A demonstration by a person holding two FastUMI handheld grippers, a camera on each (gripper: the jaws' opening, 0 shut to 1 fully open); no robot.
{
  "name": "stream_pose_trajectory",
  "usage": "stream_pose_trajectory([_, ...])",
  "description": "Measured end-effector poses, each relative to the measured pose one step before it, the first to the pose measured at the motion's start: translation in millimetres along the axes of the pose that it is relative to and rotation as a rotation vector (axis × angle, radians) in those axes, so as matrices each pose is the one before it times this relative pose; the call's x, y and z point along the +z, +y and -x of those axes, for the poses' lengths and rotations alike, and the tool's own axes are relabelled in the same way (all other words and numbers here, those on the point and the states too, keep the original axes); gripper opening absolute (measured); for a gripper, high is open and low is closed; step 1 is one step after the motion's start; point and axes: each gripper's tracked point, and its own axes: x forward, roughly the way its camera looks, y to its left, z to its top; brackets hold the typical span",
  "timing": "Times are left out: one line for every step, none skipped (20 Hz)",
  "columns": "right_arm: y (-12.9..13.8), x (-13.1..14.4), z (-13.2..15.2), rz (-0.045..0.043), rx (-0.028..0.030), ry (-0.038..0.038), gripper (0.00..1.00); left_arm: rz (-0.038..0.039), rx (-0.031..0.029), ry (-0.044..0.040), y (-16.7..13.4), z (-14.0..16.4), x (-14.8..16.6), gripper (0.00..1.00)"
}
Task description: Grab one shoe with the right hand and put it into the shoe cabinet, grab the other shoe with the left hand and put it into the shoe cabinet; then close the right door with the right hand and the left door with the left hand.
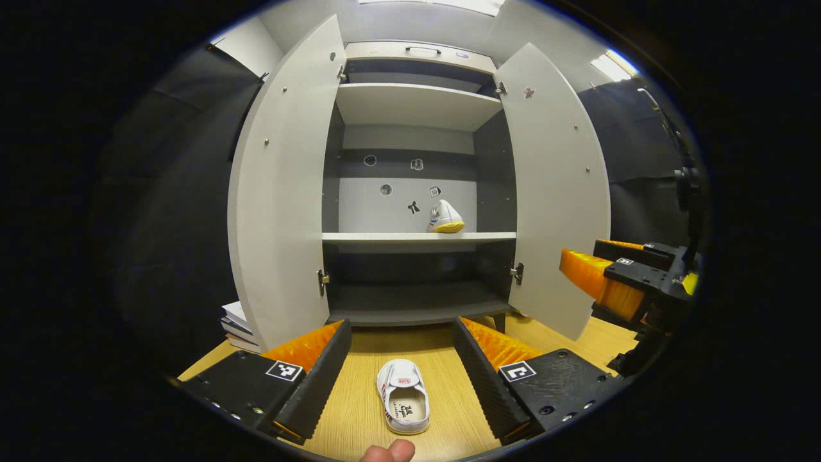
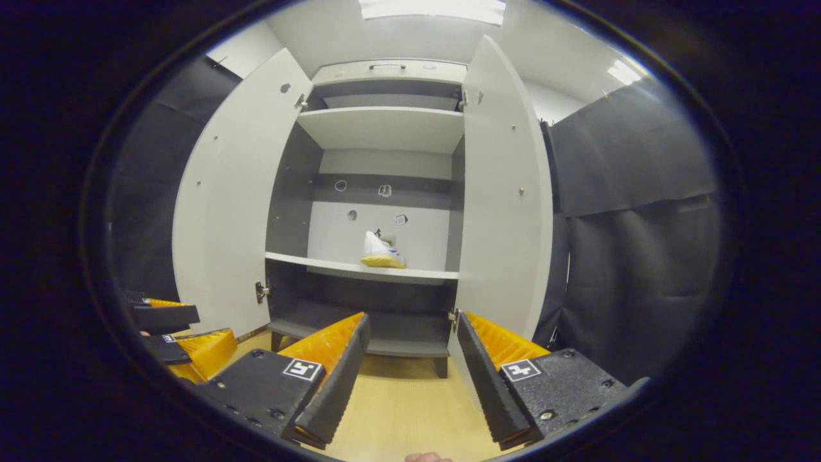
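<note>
**One shoe shelved, one on the floor**

Left gripper view: we log our left gripper [image 1: 403, 372], fingers spread, straddling a white shoe [image 1: 403, 404] on the floor. Both views: second shoe [image 2: 382, 252] on the cabinet's middle shelf [image 2: 359, 269], doors open. Right gripper [image 2: 410, 375]: fingers spread, empty.

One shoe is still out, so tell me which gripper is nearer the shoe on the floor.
Left. The left gripper hangs open right over the shoe on the floor, which lies between its fingers; the right gripper is off to the side, higher up.
</note>
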Motion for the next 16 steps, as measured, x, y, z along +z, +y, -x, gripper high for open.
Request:
stream_pose_trajectory([1.35, -5.67, 4.99, 0.00548, -0.00168, 0.00952, 0.87, 0.00051, 0.00289, 0.01476, 0.55, -0.08, -6.18, 0.95])
stream_pose_trajectory([0.56, -4.42, 5.48, -0.00510, -0.00470, 0.01073, 0.87, 0.00280, 0.00410, 0.01933, 1.12, 0.65, -8.44, 0.95])
stream_pose_trajectory([2.56, -1.58, 4.20, -0.01788, 0.00503, 0.00274, 0.88, 0.00329, 0.00647, 0.02237, 2.83, 0.28, -8.48, 0.95])
stream_pose_trajectory([2.40, -1.55, 4.19, -0.01869, 0.00614, 0.00380, 0.88, 0.00408, 0.00362, 0.02327, 2.08, 0.19, -10.47, 0.95])
stream_pose_trajectory([-0.06, -3.71, 1.06, -0.00954, 0.00293, 0.00693, 0.88, 0.00218, -0.00818, 0.02796, 0.91, -1.80, -8.27, 0.95])
stream_pose_trajectory([-1.80, -1.86, 1.33, -0.00214, 0.00013, 0.00565, 0.88, -0.00389, -0.00784, 0.03829, 1.58, -2.64, -11.25, 0.95])
stream_pose_trajectory([-2.26, -1.40, 1.61, 0.00119, -0.00239, 0.00300, 0.88, -0.00456, -0.00671, 0.04361, 2.59, -3.78, -12.81, 0.95])
stream_pose_trajectory([-1.56, 1.01, 2.20, 0.00205, -0.00173, 0.00436, 0.88, -0.00158, -0.00708, 0.04369, 0.96, -4.69, -13.80, 0.95])
stream_pose_trajectory([-1.47, 1.70, 1.06, 0.00076, -0.00292, 0.00508, 0.88, 0.00222, -0.00363, 0.04084, 1.75, -5.27, -12.53, 0.95])
stream_pose_trajectory([-1.61, 0.58, 1.29, -0.00123, -0.00069, 0.00300, 0.88, -0.00045, -0.00173, 0.04353, 3.33, -8.30, -10.17, 0.96])
stream_pose_trajectory([-1.64, 0.00, -0.11, 0.00023, -0.00255, 0.00213, 0.87, -0.00170, 0.00446, 0.03715, 3.81, -7.13, -11.47, 0.95])
stream_pose_trajectory([-1.91, 1.02, 0.61, 0.00109, -0.00289, -0.00011, 0.88, -0.00183, 0.00370, 0.03667, 3.33, -7.52, -11.80, 0.96])
stream_pose_trajectory([-2.27, -0.71, 0.56, 0.00226, -0.00357, 0.00388, 0.88, 0.00109, -0.00174, 0.03800, 2.36, -7.76, -10.55, 0.95])
stream_pose_trajectory([-0.79, -2.01, 0.30, 0.00218, -0.00084, 0.00550, 0.88, 0.00507, 0.00218, 0.03367, 2.70, -9.26, -10.19, 0.96])
stream_pose_trajectory([-0.70, -1.99, 0.52, 0.00205, -0.00054, 0.00638, 0.88, 0.00578, 0.00150, 0.02766, 2.94, -9.24, -6.93, 0.96])
stream_pose_trajectory([-0.69, -0.79, 0.40, 0.00142, -0.00061, 0.00425, 0.89, 0.00456, -0.00087, 0.02030, 1.89, -10.31, -6.03, 0.96])
